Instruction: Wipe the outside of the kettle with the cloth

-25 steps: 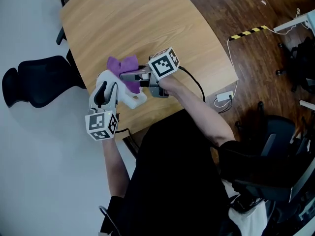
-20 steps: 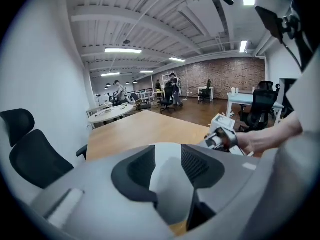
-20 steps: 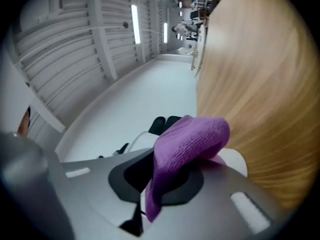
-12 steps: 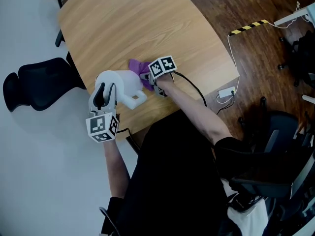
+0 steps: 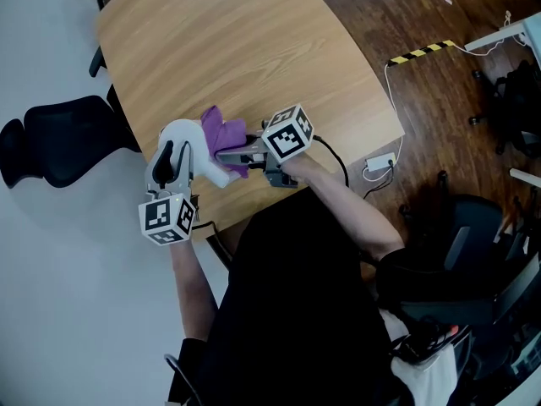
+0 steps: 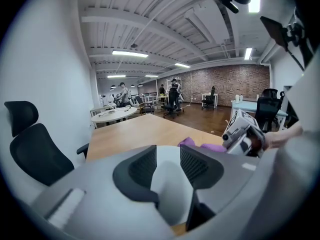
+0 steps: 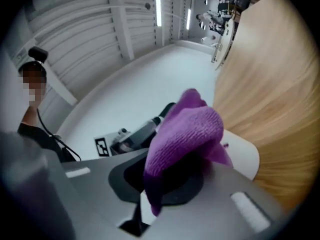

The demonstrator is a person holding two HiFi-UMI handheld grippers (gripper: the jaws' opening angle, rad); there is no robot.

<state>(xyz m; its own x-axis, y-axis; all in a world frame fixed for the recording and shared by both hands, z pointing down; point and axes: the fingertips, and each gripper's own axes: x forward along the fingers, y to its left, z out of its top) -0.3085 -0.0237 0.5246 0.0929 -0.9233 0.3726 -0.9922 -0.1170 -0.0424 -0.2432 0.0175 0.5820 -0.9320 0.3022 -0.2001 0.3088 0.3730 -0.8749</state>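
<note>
Head view: white kettle [image 5: 189, 130], crumpled purple cloth [image 5: 225, 134] against it

No legible writing.
Only black-and-white square marker patterns on the cubes of left gripper [image 5: 173, 161] and right gripper [image 5: 232, 151]; yellow-black striped tape [image 5: 417, 55] on the floor [image 5: 439, 108], wordless.

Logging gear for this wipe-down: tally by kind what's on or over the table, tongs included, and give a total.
Kettle: 1
Cloth: 1
Tongs: 2, left tongs and right tongs
Total: 4
</note>
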